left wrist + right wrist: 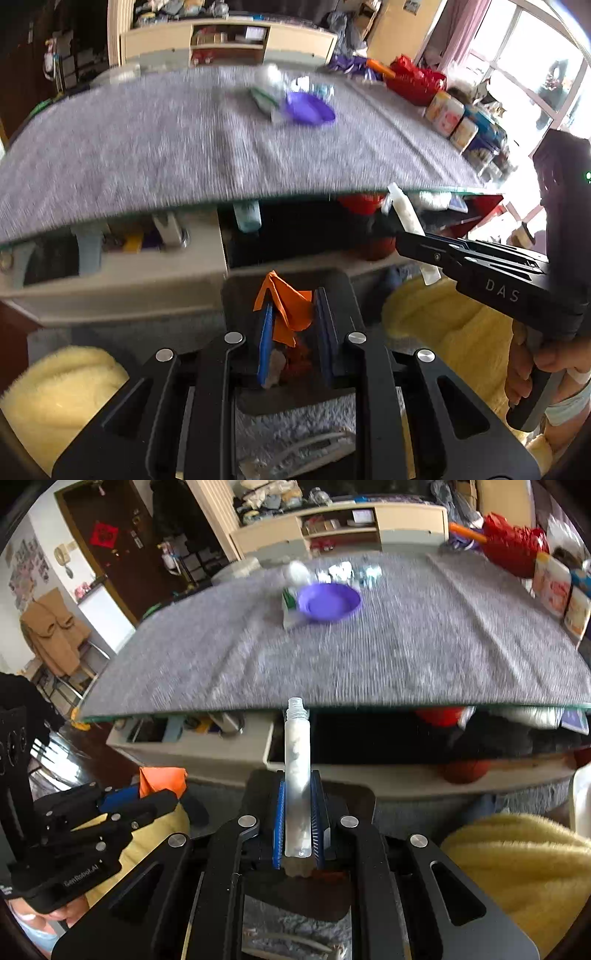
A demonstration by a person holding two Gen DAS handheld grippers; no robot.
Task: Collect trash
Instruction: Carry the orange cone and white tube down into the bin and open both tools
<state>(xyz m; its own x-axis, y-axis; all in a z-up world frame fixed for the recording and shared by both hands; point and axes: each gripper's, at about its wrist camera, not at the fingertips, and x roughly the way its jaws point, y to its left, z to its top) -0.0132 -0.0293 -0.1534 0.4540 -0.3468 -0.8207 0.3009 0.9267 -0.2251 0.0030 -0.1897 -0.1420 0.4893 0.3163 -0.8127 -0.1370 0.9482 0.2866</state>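
left tongs (291, 317): loosely around orange paper (286, 308), perhaps unclamped | right tongs (298, 812): clamped on white tube (297, 768)

White letters "DAS" run along the black body of the right gripper (406, 236), and "GenRobot.AI" is printed on the side of the left gripper (162, 794).

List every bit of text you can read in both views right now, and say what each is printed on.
"DAS": on the side of the right tool, seen from the left wrist view.
"GenRobot.AI": on the body of the left tool, seen from the right wrist view.
Prints on the boxes along the table's right edge: too blurred to read.
Red door sign: unreadable.
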